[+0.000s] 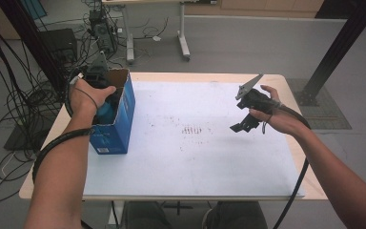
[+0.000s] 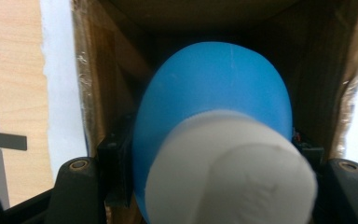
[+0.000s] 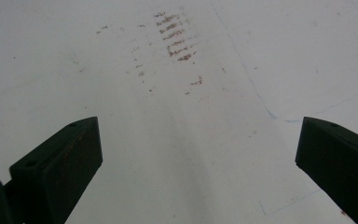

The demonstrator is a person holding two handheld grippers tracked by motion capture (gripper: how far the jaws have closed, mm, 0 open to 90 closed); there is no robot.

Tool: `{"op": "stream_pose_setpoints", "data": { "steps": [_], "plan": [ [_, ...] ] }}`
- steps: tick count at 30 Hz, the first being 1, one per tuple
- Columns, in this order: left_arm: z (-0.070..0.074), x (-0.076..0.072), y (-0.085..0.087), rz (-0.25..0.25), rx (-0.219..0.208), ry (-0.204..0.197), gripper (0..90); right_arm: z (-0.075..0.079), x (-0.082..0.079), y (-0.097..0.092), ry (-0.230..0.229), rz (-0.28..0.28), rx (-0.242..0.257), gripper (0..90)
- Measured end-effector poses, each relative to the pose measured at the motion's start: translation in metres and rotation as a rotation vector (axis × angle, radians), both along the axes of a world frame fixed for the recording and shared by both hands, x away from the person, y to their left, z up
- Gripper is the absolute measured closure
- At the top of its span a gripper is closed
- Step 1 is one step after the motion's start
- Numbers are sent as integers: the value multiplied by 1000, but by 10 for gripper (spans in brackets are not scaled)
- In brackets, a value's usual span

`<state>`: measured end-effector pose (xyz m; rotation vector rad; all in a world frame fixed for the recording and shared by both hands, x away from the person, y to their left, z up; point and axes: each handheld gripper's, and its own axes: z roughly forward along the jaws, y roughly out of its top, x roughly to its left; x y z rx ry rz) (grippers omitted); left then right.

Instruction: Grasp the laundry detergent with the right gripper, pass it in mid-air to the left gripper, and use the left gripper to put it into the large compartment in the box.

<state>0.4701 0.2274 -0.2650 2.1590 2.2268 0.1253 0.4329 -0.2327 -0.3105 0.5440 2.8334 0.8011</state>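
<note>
At the table's left edge, the left gripper (image 1: 106,106), pinching a blue-and-white object (image 2: 214,140), lowers it into the blue box (image 1: 116,126); release comes next, while the right gripper (image 3: 198,163) waits spread.

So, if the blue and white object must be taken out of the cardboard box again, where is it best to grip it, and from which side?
Probably grip the white end, coming from above through the open top of the cardboard box. The blue and white object lies blue end first in the box, white end toward the opening, and the box walls close off its other sides. The left hand-held gripper already holds it there, one jaw on each side.
</note>
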Motion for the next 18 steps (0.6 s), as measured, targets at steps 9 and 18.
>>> {"op": "stream_pose_setpoints", "data": {
  "steps": [9,18],
  "plan": [
    [-6,-1,-1,-10,1,3,356,-1,0,-3,1,-7,0,4],
    [-7,-1,-2,-12,6,1,354,1,-2,-5,-5,-11,3,4]
  ]
}}
